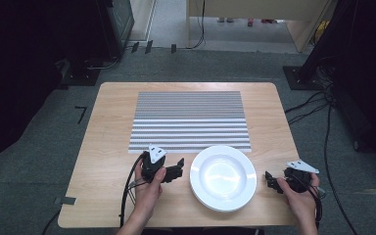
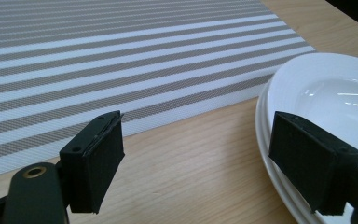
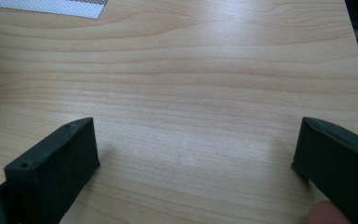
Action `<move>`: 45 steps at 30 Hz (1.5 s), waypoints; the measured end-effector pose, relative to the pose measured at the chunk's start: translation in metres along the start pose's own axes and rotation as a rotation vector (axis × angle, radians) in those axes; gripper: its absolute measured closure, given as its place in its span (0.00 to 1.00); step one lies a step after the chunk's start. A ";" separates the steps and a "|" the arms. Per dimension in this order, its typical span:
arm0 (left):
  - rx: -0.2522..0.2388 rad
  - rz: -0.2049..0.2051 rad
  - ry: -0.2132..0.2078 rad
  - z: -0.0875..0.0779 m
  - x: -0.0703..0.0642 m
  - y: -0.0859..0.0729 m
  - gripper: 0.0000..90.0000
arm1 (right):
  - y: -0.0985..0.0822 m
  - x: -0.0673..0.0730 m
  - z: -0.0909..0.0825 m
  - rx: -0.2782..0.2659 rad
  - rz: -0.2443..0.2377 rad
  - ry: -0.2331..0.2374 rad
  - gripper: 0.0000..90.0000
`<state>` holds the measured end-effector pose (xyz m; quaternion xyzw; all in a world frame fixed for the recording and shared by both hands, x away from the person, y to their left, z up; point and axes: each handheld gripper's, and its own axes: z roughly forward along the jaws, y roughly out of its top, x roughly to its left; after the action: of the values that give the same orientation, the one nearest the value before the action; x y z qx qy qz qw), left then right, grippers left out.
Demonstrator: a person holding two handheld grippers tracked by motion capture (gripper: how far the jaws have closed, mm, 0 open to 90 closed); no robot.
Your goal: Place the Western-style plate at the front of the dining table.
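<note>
A white deep plate lies on the wooden table near its front edge, just below a grey-and-white striped placemat. My left gripper is held just left of the plate, open, jaws pointing at it. In the left gripper view the gripper holds nothing; its right jaw stands over the plate rim, and the placemat lies beyond. My right gripper hovers right of the plate, open. In its own view the gripper spans bare wood.
The table's right edge and front edge lie close to my right hand. A placemat corner shows at the top left of the right gripper view. Cables and dark equipment stands ring the table on the grey floor.
</note>
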<state>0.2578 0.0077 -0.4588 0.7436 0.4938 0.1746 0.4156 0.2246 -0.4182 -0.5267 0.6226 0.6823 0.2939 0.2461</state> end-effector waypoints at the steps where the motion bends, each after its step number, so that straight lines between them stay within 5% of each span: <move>1: 0.000 0.000 0.000 0.000 0.000 0.000 0.20 | 0.000 0.000 0.000 0.000 0.000 0.000 0.00; 7: 0.011 0.005 -0.029 0.003 -0.007 -0.005 0.20 | 0.002 0.000 0.000 -0.014 0.047 0.007 0.00; 15: 0.034 0.015 -0.064 0.006 -0.015 -0.011 0.20 | 0.013 0.015 -0.019 -0.130 0.161 0.020 0.10; 21: 0.030 0.010 -0.094 0.006 -0.019 -0.013 0.19 | 0.018 0.028 -0.032 -0.196 0.154 0.002 0.20; 26: 0.036 0.011 -0.125 0.007 -0.024 -0.015 0.19 | 0.018 0.040 -0.039 -0.238 0.119 0.015 0.42; 27: 0.038 0.012 -0.130 0.008 -0.025 -0.015 0.19 | 0.018 0.045 -0.043 -0.243 0.120 0.038 0.56; 29: 0.044 0.012 -0.145 0.009 -0.028 -0.016 0.19 | 0.018 0.049 -0.045 -0.241 0.126 0.060 0.64; 33: 0.054 0.007 -0.170 0.011 -0.032 -0.018 0.20 | 0.018 0.053 -0.045 -0.233 0.128 0.094 0.68; 37: 0.071 0.014 -0.188 0.014 -0.035 -0.022 0.27 | 0.019 0.059 -0.043 -0.195 0.162 0.187 0.71; 45: 0.091 0.027 -0.200 0.017 -0.040 -0.027 0.41 | 0.019 0.063 -0.041 -0.191 0.201 0.259 0.82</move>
<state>0.2352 -0.0306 -0.4843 0.7820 0.4469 0.0825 0.4265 0.2026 -0.3587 -0.4823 0.6182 0.6118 0.4581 0.1836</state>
